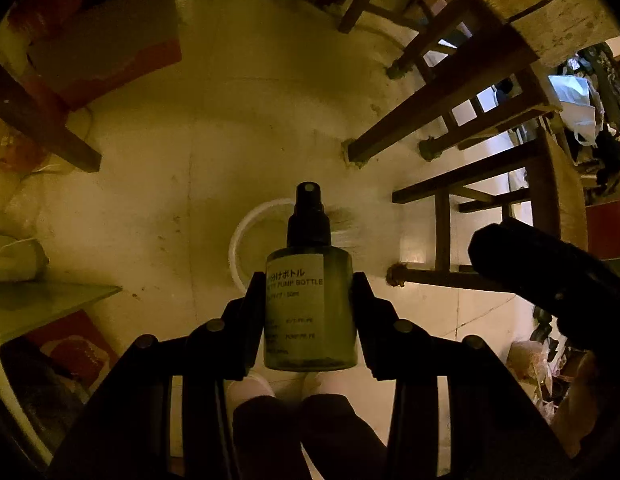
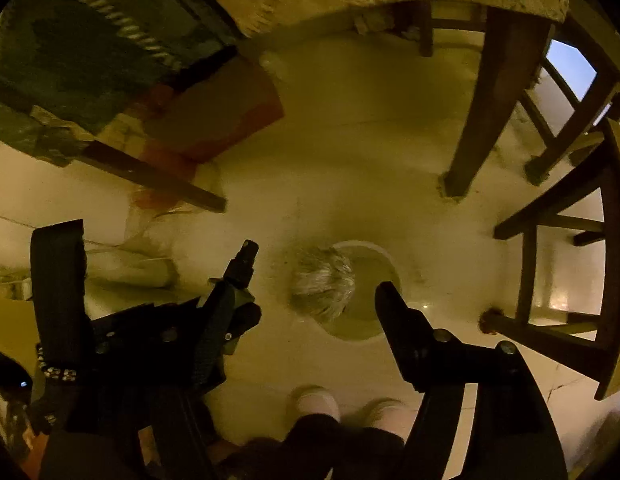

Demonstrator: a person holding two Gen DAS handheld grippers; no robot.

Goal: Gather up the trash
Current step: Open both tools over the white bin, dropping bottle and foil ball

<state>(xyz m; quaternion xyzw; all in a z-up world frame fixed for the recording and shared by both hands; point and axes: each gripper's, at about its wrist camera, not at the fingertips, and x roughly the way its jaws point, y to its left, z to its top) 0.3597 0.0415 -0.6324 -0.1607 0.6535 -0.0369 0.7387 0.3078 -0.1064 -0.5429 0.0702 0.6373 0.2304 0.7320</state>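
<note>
Black fingers of my left gripper point(image 1: 310, 304) fill the bottom of the left wrist view, clamped on the sides of a small green pump bottle point(image 1: 311, 312) — black spray cap pointing away from me, label facing the lens. Bottle hangs over pale floor point(image 1: 190, 140), above my own white shoes point(image 1: 250, 390).

Beyond the cap, on the floor: a round white bin point(image 1: 246, 240) with something silvery and crumpled point(image 1: 343, 228) at or in its mouth. From the right wrist view the same bin point(image 2: 383, 258) sits just ahead of my feet, the silver wad point(image 2: 321, 280) lying over its left side — whether fully inside or resting on the rim, I cannot tell.

My right gripper point(image 2: 310, 300) — jaws apart, nothing between them; only its right finger shows clearly, the left one lost behind my other tool. It points down at the bin.

Chair legs point(image 1: 437, 116) crowd the right side; boxes and clutter to the left.

Step in hand, as I judge it: carrying the bottle to the bin for drop-off. Next move calls for centring the bottle over the open part of the mouth, clear of the silver wad, then parting the left jaws. Risk — bottle strikes the rim and rolls under the chairs.
</note>
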